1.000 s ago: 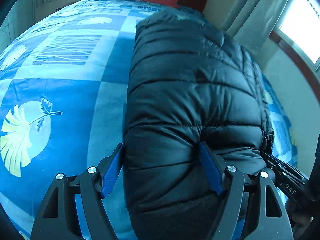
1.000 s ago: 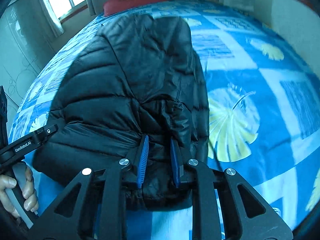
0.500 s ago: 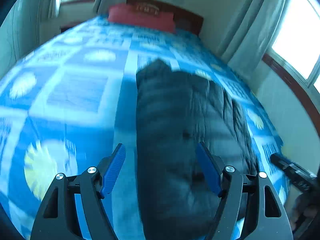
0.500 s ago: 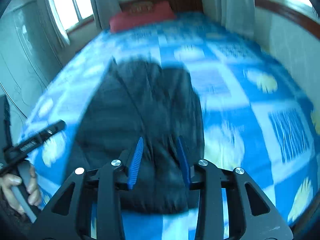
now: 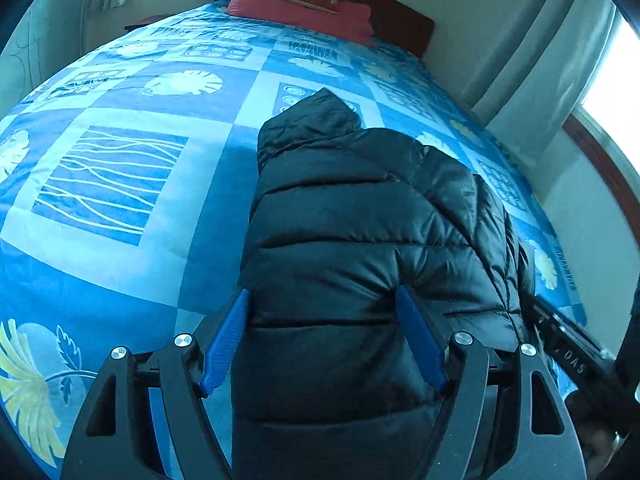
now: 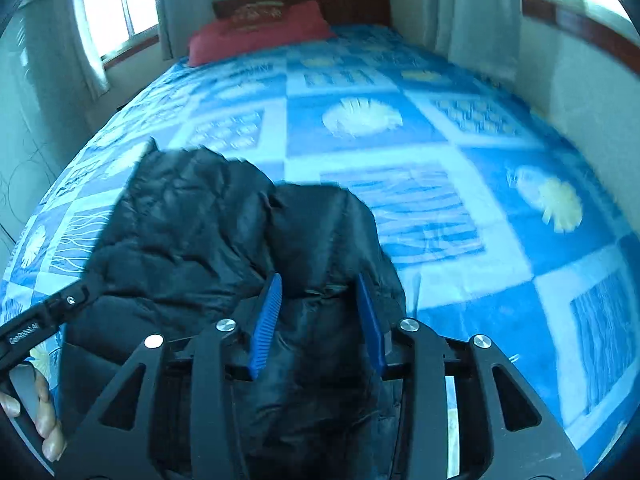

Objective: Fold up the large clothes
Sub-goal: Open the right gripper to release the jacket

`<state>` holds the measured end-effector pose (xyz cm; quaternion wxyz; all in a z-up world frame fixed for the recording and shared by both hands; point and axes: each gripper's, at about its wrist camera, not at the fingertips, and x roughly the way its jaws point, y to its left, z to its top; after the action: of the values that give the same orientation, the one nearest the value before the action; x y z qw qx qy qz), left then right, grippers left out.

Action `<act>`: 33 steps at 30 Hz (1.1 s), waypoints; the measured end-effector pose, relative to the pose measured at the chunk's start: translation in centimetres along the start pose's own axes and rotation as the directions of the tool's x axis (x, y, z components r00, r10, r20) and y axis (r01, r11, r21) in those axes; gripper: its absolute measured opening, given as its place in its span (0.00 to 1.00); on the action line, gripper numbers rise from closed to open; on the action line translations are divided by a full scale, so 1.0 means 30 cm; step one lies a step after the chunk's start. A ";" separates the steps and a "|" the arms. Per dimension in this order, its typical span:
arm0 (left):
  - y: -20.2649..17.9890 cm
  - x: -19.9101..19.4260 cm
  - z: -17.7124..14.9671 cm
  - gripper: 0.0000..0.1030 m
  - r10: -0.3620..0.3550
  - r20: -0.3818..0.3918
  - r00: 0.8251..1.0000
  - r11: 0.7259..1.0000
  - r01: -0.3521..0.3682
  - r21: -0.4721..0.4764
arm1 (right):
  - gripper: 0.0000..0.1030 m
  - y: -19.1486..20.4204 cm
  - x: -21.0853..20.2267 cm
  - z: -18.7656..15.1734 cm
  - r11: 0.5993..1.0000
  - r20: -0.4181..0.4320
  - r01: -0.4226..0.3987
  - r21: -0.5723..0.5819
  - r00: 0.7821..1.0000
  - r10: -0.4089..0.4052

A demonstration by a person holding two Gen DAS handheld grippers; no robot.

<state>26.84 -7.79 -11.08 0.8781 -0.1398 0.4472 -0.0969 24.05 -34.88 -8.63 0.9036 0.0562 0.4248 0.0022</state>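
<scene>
A black puffer jacket (image 5: 360,220) lies folded into a long narrow strip on the blue patterned bed (image 5: 120,240), hood end pointing toward the pillow. My left gripper (image 5: 322,292) straddles its near end, jaws wide and still opening, pads at the jacket's sides without a clear pinch. In the right wrist view the jacket (image 6: 192,220) reaches under my right gripper (image 6: 318,276), whose jaws are opening with loose fabric between the pads. The left tool (image 6: 44,316) and the hand (image 6: 40,412) holding it show at the left edge.
A red pillow (image 5: 300,4) rests against the dark wooden headboard (image 5: 400,20) at the far end. Curtains (image 5: 540,92) and a window line the right wall close to the bed. Broad bare bedspread (image 6: 480,240) stretches to the right of the jacket.
Both grippers have drawn back and up from the jacket, so its hood end now shows. The right jaws went from pinching the fabric to standing apart.
</scene>
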 end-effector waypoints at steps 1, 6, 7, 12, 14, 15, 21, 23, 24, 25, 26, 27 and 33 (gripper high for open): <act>-0.008 0.012 -0.006 0.75 0.021 0.003 1.000 1.000 -0.021 0.008 | 0.40 -0.008 0.014 -0.010 1.000 -0.004 -0.005 0.007 1.000 0.005; -0.019 0.066 -0.021 0.78 0.083 0.006 0.997 0.996 -0.083 0.022 | 0.41 0.002 0.063 -0.037 1.000 -0.001 0.023 -0.018 1.000 -0.023; -0.015 0.077 -0.022 0.78 0.084 0.003 0.996 0.996 -0.084 0.017 | 0.41 0.001 0.072 -0.040 1.000 -0.001 0.018 -0.011 1.000 -0.018; -0.012 0.113 -0.021 0.79 0.100 -0.009 0.995 0.995 -0.100 0.017 | 0.41 -0.014 0.101 -0.053 1.000 -0.006 -0.005 0.012 1.000 0.005; -0.014 0.120 -0.024 0.79 0.106 -0.006 0.994 0.994 -0.105 0.020 | 0.41 -0.016 0.105 -0.055 1.000 -0.005 -0.006 0.013 1.000 0.006; -0.013 0.123 -0.026 0.80 0.106 -0.004 0.994 0.994 -0.106 0.019 | 0.41 -0.015 0.109 -0.058 1.000 -0.002 -0.005 0.012 1.000 0.005; -0.012 0.136 -0.032 0.80 0.118 -0.001 0.993 0.993 -0.118 0.020 | 0.41 -0.013 0.114 -0.069 1.000 0.007 0.001 0.015 1.000 -0.001; -0.014 0.135 -0.033 0.80 0.122 -0.001 0.993 0.992 -0.122 0.022 | 0.41 -0.009 0.114 -0.067 1.000 0.006 0.010 0.007 1.000 -0.010; -0.014 0.134 -0.032 0.80 0.123 -0.003 0.992 0.992 -0.123 0.023 | 0.41 -0.005 0.111 -0.067 1.000 0.009 0.018 0.002 1.000 -0.018; -0.016 0.133 -0.031 0.80 0.123 -0.004 0.992 0.992 -0.123 0.023 | 0.41 -0.003 0.107 -0.068 1.000 0.013 0.022 0.000 1.000 -0.022; -0.016 0.130 -0.030 0.80 0.123 -0.006 0.992 0.992 -0.123 0.022 | 0.41 -0.001 0.104 -0.067 1.000 0.015 0.025 0.000 1.000 -0.025; -0.015 0.127 -0.028 0.80 0.121 -0.008 0.993 0.992 -0.121 0.021 | 0.41 0.001 0.096 -0.066 1.000 0.019 0.027 -0.002 0.999 -0.026; 0.006 0.083 -0.007 0.80 0.083 -0.034 0.996 0.996 -0.084 -0.010 | 0.45 0.014 0.024 -0.059 0.999 0.049 0.048 -0.001 0.998 -0.048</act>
<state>28.12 -8.39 -13.14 0.8730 -0.1245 0.4678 -0.0600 23.17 -34.25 -10.27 0.9136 0.0451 0.4036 -0.0204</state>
